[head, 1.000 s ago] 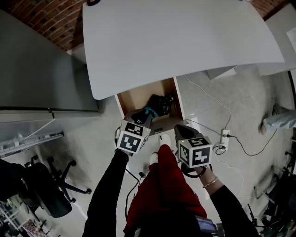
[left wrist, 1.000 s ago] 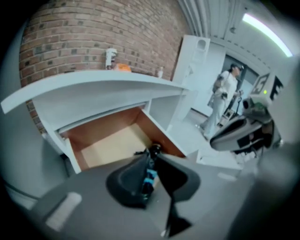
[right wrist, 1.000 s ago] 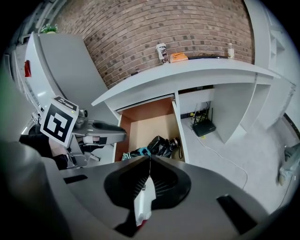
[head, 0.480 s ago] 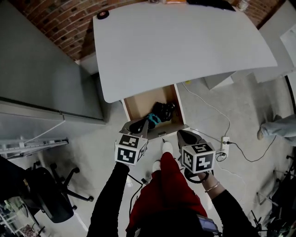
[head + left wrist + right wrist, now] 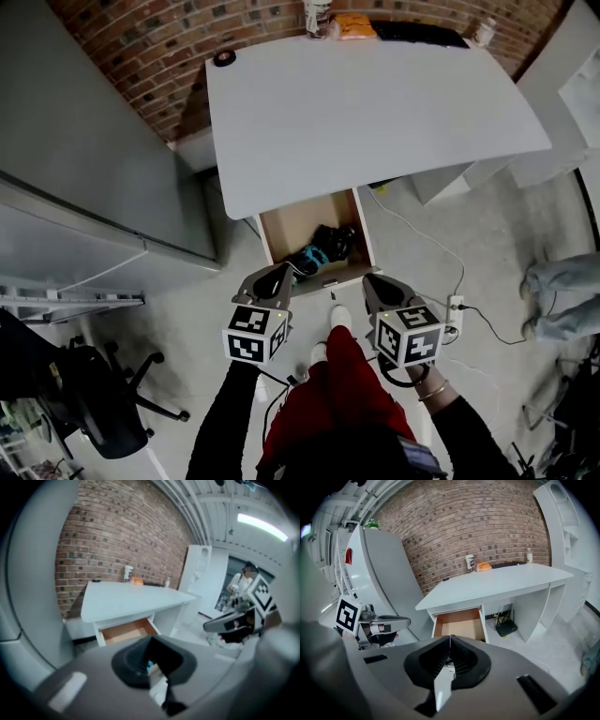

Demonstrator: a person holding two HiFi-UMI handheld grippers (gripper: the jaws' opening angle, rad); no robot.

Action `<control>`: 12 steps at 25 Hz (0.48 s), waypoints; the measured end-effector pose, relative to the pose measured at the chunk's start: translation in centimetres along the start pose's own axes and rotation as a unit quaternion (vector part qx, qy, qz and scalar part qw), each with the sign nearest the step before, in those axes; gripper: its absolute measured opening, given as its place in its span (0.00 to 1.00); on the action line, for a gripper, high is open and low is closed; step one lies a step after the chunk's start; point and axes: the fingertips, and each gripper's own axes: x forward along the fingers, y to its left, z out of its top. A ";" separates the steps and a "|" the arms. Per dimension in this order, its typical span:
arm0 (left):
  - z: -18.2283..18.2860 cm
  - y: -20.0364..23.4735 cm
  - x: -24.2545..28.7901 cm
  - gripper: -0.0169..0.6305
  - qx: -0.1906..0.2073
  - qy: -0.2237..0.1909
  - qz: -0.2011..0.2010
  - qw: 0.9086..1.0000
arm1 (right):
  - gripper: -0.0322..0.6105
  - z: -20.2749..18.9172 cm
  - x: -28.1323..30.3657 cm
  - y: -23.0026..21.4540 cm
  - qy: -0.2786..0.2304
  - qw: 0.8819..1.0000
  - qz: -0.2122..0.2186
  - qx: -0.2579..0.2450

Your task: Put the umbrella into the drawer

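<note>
The umbrella point(image 5: 322, 249) is now lying inside the open drawer point(image 5: 289, 219) under the front edge of the desk point(image 5: 375, 103). It is resting slantwise across the drawer's front half, a black bundle with a teal strap near the front edge.

A second ago the left gripper point(image 5: 273, 279) was reaching over the drawer's front edge at the umbrella. Now it is hanging just short of that edge, clear of the umbrella, with its jaws pressed together on nothing. The right gripper point(image 5: 379, 286) is also sitting off the drawer's front right corner, jaws together and empty. Both are pulling up and back toward the person.

Judging by this, the umbrella is already released and placed, so the task's main step looks done. The drawer is still standing open, and the task sentence does not ask for it to be shut.

No writing is readable. The cubes on the grippers are showing only black-and-white square patterns. The cup point(image 5: 319, 17) and orange packet point(image 5: 354, 25) at the desk's far edge are too small for any label to be made out.
</note>
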 end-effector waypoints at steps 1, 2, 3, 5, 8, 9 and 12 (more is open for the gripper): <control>0.2 0.0 -0.5 0.03 -0.004 -0.006 0.003 1.000 | 0.06 0.3 -0.4 0.2 -0.007 1.000 0.000 -0.004; 0.5 -0.1 -1.1 0.03 -0.007 -0.012 0.006 1.000 | 0.06 0.6 -0.8 0.3 -0.013 1.000 0.000 -0.007; 0.7 -0.2 -1.6 0.03 -0.009 -0.016 0.008 1.000 | 0.06 0.7 -1.3 0.5 -0.018 1.000 0.000 -0.009; 1.0 -0.5 -2.7 0.03 -0.011 -0.024 0.014 1.000 | 0.06 1.0 -2.2 0.8 -0.029 1.000 0.001 -0.008; 1.7 -0.7 -4.0 0.03 -0.014 -0.039 0.022 0.999 | 0.06 1.6 -3.5 1.2 -0.051 0.999 0.006 -0.009; 1.9 -0.7 -4.4 0.03 -0.016 -0.044 0.025 0.999 | 0.06 1.8 -3.9 1.3 -0.059 0.998 0.006 -0.012; 2.1 -1.0 -5.9 0.03 -0.024 -0.058 0.032 0.998 | 0.06 2.4 -5.2 2.0 -0.082 0.996 0.003 -0.024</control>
